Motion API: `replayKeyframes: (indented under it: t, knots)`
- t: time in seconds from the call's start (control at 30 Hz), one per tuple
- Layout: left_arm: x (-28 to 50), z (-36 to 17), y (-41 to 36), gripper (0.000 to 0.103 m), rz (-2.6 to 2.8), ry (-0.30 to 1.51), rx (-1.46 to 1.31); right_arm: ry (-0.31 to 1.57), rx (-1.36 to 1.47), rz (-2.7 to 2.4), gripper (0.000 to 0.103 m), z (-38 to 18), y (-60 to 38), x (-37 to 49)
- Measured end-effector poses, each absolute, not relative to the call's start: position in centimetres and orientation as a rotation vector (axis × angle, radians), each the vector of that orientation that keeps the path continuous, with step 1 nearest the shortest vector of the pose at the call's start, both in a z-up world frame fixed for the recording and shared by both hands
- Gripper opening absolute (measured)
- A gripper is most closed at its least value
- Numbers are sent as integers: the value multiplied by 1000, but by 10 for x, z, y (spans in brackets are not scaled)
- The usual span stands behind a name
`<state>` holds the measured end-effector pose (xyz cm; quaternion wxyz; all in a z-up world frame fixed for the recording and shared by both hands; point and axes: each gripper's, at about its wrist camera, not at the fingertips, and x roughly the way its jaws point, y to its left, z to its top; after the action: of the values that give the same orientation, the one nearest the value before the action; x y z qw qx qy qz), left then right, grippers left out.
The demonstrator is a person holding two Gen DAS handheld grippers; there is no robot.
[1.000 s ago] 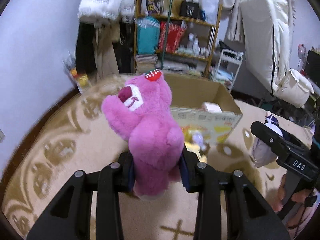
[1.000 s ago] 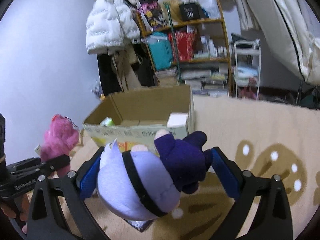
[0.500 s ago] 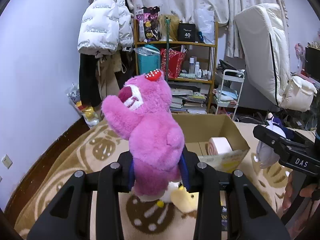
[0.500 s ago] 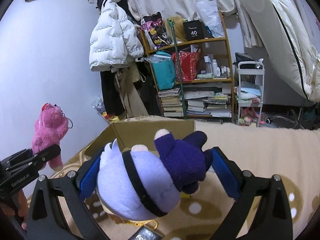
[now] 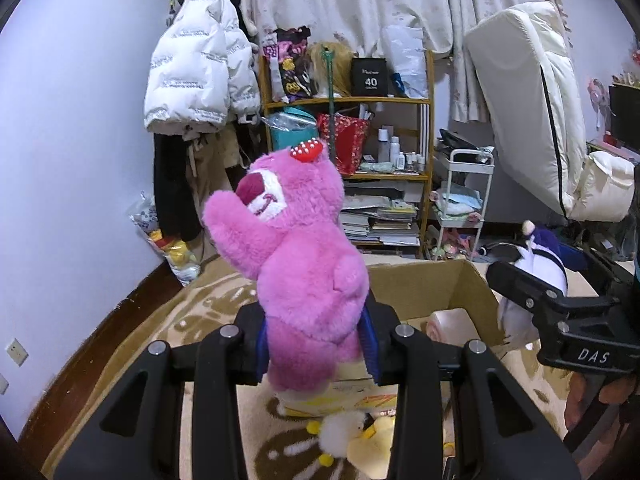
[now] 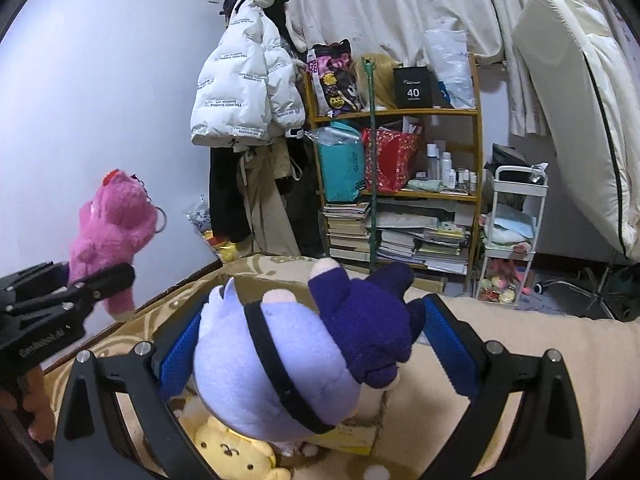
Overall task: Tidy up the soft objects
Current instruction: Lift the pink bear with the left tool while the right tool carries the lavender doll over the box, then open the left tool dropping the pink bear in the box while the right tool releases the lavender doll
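Both grippers hold plush toys above the box [image 5: 460, 284].
Left gripper [image 5: 316, 344] clamps pink bear [image 5: 304, 264]; right gripper [image 6: 312, 344] clamps lilac doll [image 6: 280, 356]. Shelf sign reads "40".

A white puffer jacket [image 5: 200, 76] is seen hung on the wall at eleven o'clock, over darker garments. At twelve o'clock a wooden shelf unit [image 5: 427, 148] is set against pale curtains [image 5: 360, 4]; a black box marked 40 [image 5: 370, 78] is placed on its top board, a teal bag [image 5: 294, 134] and a red bag [image 5: 346, 142] on the middle one, and stacked books [image 5: 380, 220] at the bottom. Just beside it a small white trolley [image 5: 464, 196] is parked. A white mattress [image 5: 528, 104] is leaned upright at two o'clock.
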<state>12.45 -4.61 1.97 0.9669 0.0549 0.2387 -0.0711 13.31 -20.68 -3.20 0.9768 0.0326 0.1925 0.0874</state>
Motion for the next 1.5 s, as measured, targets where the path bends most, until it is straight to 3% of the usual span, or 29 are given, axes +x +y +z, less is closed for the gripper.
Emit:
replayKeyframes:
  t: [0.67,0.73,0.8,0.93,1.13,1.3,1.5]
  knots:
    - [158,-29,-54,38,-194,626,109,562,191,225,103,-72,-213,182]
    - [159,-32,-55,42,-187,631,126,573,191,226,103,-73,-214,184]
    - [157,-32,-55,54,-171,623,140,584,187,225,103,-75,-215,186]
    - [151,-32,-47,56,-149,624,127,603,178,209,103,-77,-215,188]
    - [141,-33,-36,70,-118,635,116,603,193,214,103,-78,-219,184]
    - [133,-27,-36,89,-96,619,125,600,187,209,103,-74,-220,179]
    - [128,-25,-32,91,-79,618,123,577,172,221,103,-68,-217,177]
